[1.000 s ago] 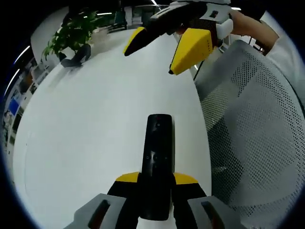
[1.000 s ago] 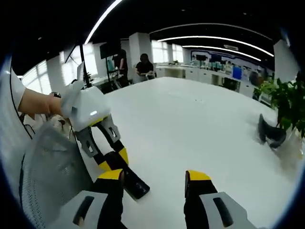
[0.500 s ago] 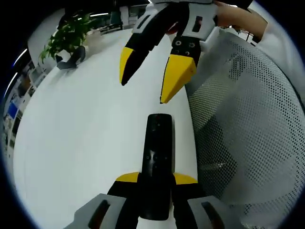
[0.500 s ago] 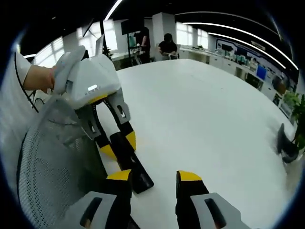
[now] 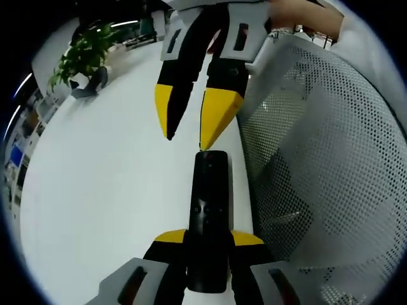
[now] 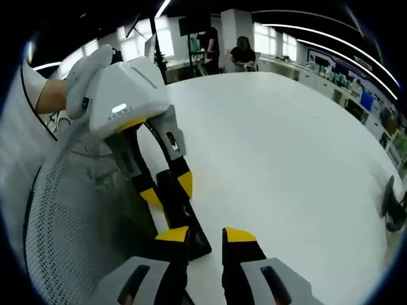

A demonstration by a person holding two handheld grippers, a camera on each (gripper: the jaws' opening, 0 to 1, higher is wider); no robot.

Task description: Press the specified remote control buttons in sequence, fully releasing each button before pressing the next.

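Observation:
A black remote control [image 5: 210, 203] lies lengthwise between the jaws of my left gripper [image 5: 208, 238], which is shut on its near end above the white table [image 5: 95, 190]. My right gripper [image 5: 186, 141] reaches in from the top of the left gripper view, yellow tips pointing down. One of its fingertips [image 5: 203, 145] hangs at the remote's far end; contact cannot be told. In the right gripper view my right gripper [image 6: 205, 235] has its jaws a narrow gap apart with nothing between them. Just beyond them the remote [image 6: 181, 206] sits in the left gripper [image 6: 168, 190].
A grey mesh chair back [image 5: 318, 159] stands against the table's edge, beside the remote; it is also the mesh chair [image 6: 70, 216] under the left gripper. A potted plant [image 5: 79, 54] and a dark object [image 5: 89, 86] sit far across the table. People [image 6: 245, 51] sit at the far end.
My right gripper has come down towards the remote's far end and its jaws have narrowed. The left gripper keeps the remote in the same grip.

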